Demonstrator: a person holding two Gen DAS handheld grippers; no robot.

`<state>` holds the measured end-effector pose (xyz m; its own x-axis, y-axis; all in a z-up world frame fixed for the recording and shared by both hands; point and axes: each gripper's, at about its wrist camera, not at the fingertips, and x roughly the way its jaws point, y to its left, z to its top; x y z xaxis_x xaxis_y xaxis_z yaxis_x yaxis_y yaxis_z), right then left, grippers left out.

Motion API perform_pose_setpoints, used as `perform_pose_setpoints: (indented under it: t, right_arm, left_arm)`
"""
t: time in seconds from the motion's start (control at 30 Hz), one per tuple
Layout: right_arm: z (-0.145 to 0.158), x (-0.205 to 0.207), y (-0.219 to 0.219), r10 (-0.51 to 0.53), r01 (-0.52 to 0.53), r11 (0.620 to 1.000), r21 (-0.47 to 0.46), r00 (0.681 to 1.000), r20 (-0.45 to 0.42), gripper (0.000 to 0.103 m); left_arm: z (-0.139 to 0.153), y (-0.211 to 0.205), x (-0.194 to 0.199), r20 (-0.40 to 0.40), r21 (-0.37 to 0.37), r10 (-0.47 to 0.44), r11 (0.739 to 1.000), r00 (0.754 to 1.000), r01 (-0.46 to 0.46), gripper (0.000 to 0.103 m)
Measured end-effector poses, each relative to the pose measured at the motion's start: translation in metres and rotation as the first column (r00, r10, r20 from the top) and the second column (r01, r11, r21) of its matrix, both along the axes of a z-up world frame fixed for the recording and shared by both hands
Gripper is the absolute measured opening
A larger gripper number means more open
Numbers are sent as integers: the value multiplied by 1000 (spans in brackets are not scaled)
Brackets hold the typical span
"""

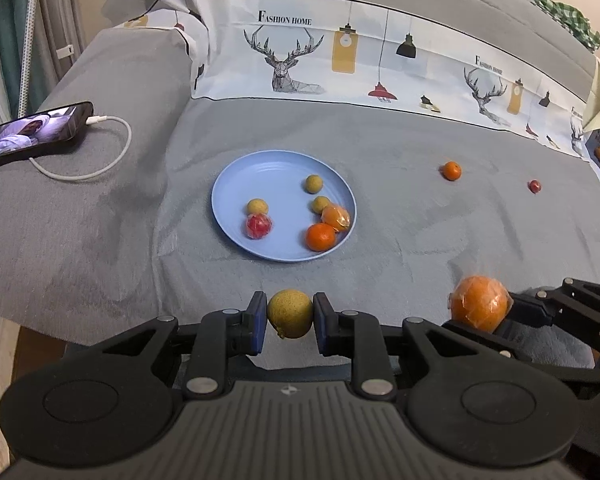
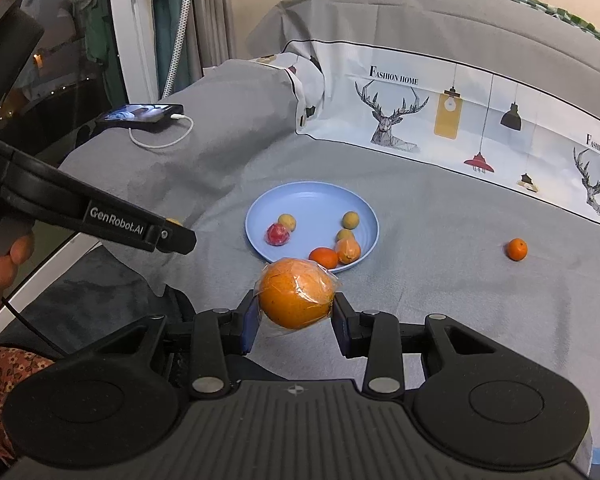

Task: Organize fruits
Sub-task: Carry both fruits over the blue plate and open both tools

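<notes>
Left hand-held gripper (image 1: 290,322) clamps a yellow-green fruit (image 1: 290,318), right hand-held gripper (image 2: 296,318) a wrapped orange (image 2: 297,294).

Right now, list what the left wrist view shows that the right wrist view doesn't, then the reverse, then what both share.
Only the left wrist view: the left gripper clamping the yellow-green fruit, and the whole small red fruit lying far right.

Only the right wrist view: the person's hand on the left gripper's handle.

Both: the right gripper clamping the wrapped orange, the blue plate holding six fruits, the loose tangerine, the phone.
</notes>
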<state>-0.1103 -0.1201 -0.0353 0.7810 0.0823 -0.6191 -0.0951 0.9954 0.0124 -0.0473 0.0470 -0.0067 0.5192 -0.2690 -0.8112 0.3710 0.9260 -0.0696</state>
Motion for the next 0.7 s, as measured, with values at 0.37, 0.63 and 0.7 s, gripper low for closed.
perform_pose_setpoints:
  t: [0.37,0.63,0.7]
  right_arm:
    - [-6,41,-10,-21,21,1000,22,1000,-17,39]
    - [-20,111,-19,-22,23,999,24,999,-27,39]
    - [-27,130,-20,-20,20,1000,14,999,-38,39]
  left_arm:
    - [-4,-8,53,4,17,23,1000,1000,-23,27]
    - [-21,-28,121,-5,47,44,998,999,-44,27]
    - [-29,-33,137,-16,52,46,998,999,-45,27]
